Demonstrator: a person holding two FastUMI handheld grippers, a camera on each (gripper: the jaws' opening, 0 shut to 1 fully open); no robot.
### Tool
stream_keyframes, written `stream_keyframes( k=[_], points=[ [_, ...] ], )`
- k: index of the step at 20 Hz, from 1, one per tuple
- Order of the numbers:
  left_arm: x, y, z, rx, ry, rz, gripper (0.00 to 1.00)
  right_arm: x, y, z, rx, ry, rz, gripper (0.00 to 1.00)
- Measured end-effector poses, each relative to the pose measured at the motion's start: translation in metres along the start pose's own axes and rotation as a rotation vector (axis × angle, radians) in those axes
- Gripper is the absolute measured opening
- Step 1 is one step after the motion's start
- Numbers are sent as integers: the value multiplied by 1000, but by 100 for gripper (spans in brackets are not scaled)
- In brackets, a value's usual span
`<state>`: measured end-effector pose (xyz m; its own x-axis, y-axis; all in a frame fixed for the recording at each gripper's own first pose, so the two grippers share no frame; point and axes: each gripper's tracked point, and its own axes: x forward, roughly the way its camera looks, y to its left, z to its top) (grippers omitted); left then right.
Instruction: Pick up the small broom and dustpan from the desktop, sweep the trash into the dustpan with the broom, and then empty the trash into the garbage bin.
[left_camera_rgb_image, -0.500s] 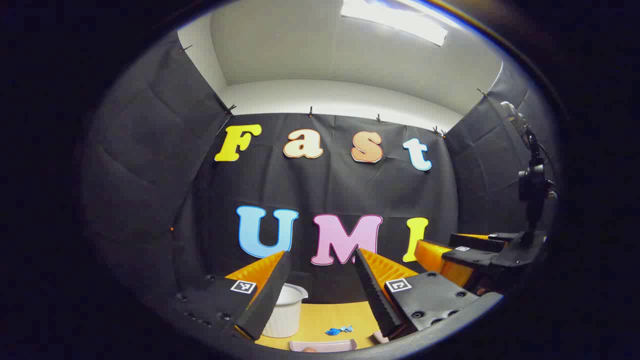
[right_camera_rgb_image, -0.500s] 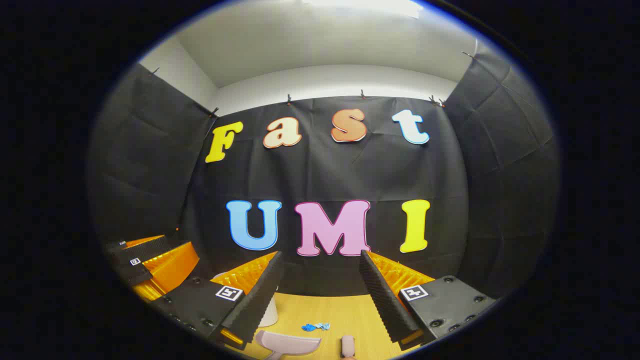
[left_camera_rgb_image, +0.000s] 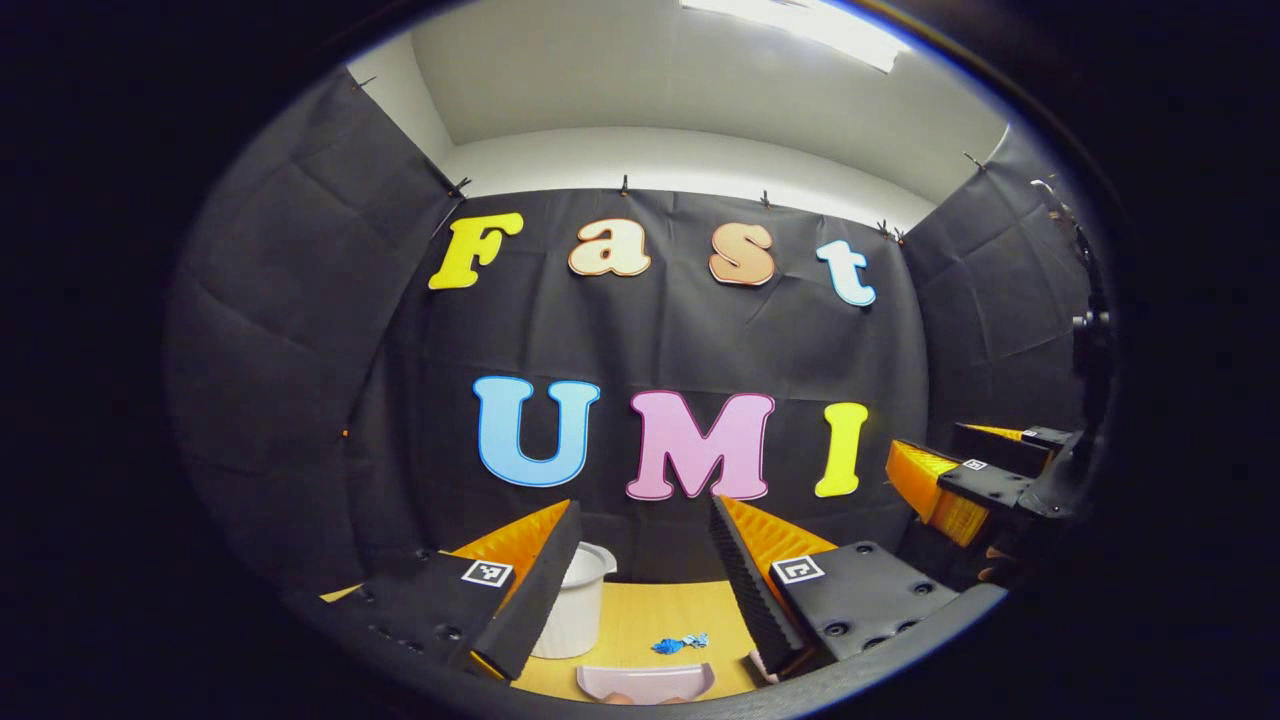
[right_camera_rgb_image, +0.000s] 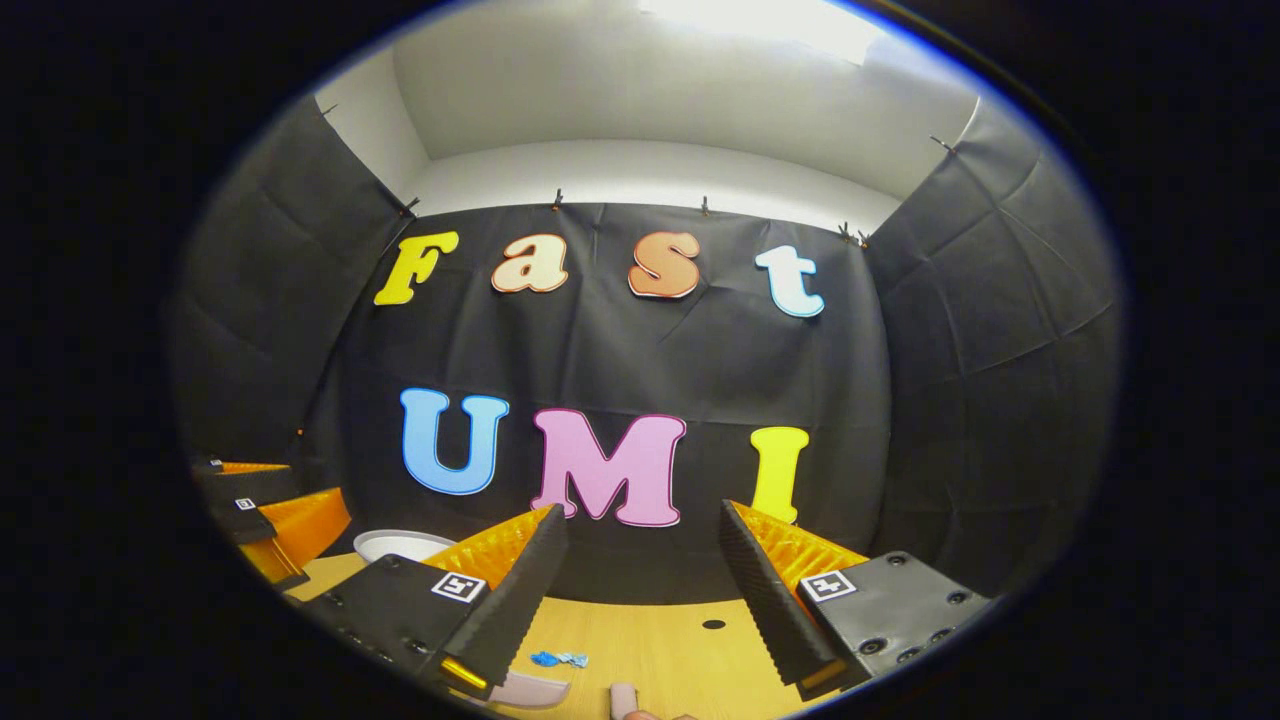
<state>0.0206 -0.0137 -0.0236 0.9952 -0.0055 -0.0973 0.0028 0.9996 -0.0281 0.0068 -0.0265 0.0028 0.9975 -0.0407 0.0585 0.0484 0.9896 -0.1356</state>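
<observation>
Both grippers' fingers spread, holding nothing; dustpan (left_camera_rgb_image: 645, 682) lies on desktop (left_camera_rgb_image: 650, 620) under left gripper (left_camera_rgb_image: 640, 590), blue trash (left_camera_rgb_image: 680, 643) just beyond, bin (left_camera_rgb_image: 575, 610) left; I'd dip left gripper down, square to the dustpan's rim before closing.

Left gripper view: garbage bin (left_camera_rgb_image: 580, 610) half hidden behind a finger (left_camera_rgb_image: 530, 590) of the left tongs (left_camera_rgb_image: 640, 580), at 7 o'clock. Dustpan (left_camera_rgb_image: 645, 682) cut off by the bottom edge at 6 o'clock; handle out of sight. Trash (left_camera_rgb_image: 680, 643), a small blue scrap, too small to identify.

Right gripper view: bin rim (right_camera_rgb_image: 400, 545) alone visible at 8 o'clock. Dustpan (right_camera_rgb_image: 530, 690) clipped by the edge and a finger (right_camera_rgb_image: 510, 600). Broom handle (right_camera_rgb_image: 623, 700) end only, at 6 o'clock.
</observation>
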Motion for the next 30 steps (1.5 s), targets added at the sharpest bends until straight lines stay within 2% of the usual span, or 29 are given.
stream_keyframes(
  k=[9,12,14,18,22,24,25,27,30],
  points=[
    [0,0,-14,-13,50,11,77,-4,7,-6,-14,1,51,98],
    [-5,7,-9,-75,34,43,77,-8,3,-12,-5,24,52,96],
    [-6,2,-13,-96,42,15,77,-9,-3,-13,-5,30,39,96],
    [-7,2,-21,-8,76,-20,77,-14,-1,-27,-15,74,39,98],
    [-14,3,-19,-11,62,-38,76,-19,-7,-40,-139,114,-5,96],
    [-18,5,-21,-1,66,-57,76,-25,8,-37,-163,116,6,97],
    [-21,7,-20,1,66,-70,76,-30,15,-36,-151,114,15,94],
    [-27,15,-23,-5,65,-82,76,-38,31,-31,-125,105,33,97],
    [-33,29,-30,-26,79,-84,76,-44,41,-28,-150,98,27,96]
  ],
)
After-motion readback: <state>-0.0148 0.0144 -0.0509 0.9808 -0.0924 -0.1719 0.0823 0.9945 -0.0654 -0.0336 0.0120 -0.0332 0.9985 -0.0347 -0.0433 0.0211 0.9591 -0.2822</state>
